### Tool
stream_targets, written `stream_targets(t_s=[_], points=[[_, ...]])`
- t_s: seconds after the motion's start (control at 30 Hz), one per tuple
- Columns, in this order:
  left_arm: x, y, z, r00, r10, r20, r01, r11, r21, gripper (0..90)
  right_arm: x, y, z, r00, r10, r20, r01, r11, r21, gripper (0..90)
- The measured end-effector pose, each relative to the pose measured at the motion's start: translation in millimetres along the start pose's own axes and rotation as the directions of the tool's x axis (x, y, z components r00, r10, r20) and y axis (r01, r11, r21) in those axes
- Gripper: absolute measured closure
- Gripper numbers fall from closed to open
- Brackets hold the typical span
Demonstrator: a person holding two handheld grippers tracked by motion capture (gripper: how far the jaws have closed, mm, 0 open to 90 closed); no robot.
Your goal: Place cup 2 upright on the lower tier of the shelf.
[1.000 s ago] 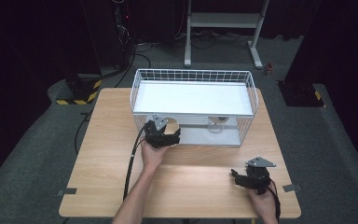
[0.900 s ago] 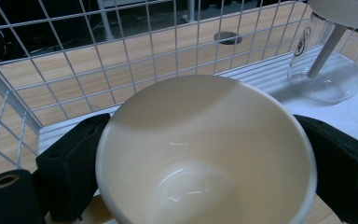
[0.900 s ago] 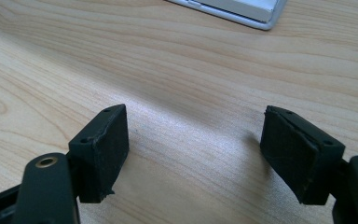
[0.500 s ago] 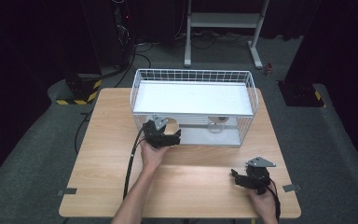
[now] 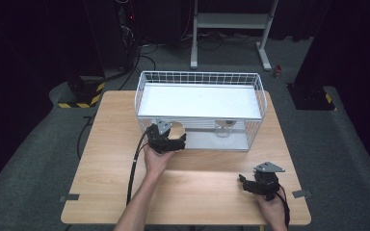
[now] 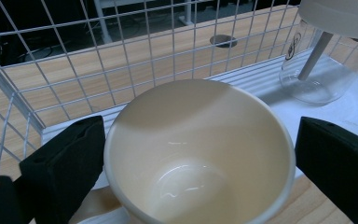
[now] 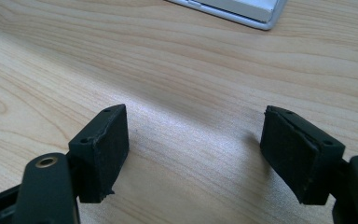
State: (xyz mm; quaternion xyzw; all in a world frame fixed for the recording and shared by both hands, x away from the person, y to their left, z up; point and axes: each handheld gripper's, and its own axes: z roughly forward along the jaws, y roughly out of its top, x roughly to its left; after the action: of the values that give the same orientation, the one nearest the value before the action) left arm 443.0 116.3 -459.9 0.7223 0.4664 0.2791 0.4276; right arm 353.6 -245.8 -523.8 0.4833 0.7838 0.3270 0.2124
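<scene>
One cream cup (image 6: 198,151) between spread left fingers (image 6: 67,163); right fingers (image 7: 105,149) spread, empty.

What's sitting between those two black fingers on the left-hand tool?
A cream cup, empty, sits between the left gripper's fingers in the left gripper view. Whether they touch it, I cannot tell. Behind it stands a clear glass jar.

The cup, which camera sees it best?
The left gripper view: the cream cup sits large between its tongs, showing its empty inside. The high view shows the cup small by the wire basket. The right gripper view faces wood.
</scene>
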Motion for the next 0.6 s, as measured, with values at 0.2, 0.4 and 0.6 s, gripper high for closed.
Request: stream_targets(t_s=[0.2, 0.4, 0.6], points=[[0.3, 1.2, -5.2, 1.0000, 0.008, -0.006, -0.008, 1.0000, -0.006, 3.2, 0.0, 0.0, 0.0, 1.0000, 0.000, 0.000, 0.000, 1.0000, 0.000, 23.6], [0.5, 1.7, -11.8, 0.9999, 0.011, -0.003, -0.011, 0.9999, -0.006, 3.2, 0.0, 0.0, 0.0, 1.0000, 0.000, 0.000, 0.000, 1.0000, 0.000, 23.6], [1.1, 1.6, -18.0, 0.9996, 0.027, 0.000, -0.027, 0.9996, -0.003, 3.2, 0.0, 0.0, 0.0, 1.0000, 0.001, -0.001, -0.001, 1.0000, 0.000, 23.6]])
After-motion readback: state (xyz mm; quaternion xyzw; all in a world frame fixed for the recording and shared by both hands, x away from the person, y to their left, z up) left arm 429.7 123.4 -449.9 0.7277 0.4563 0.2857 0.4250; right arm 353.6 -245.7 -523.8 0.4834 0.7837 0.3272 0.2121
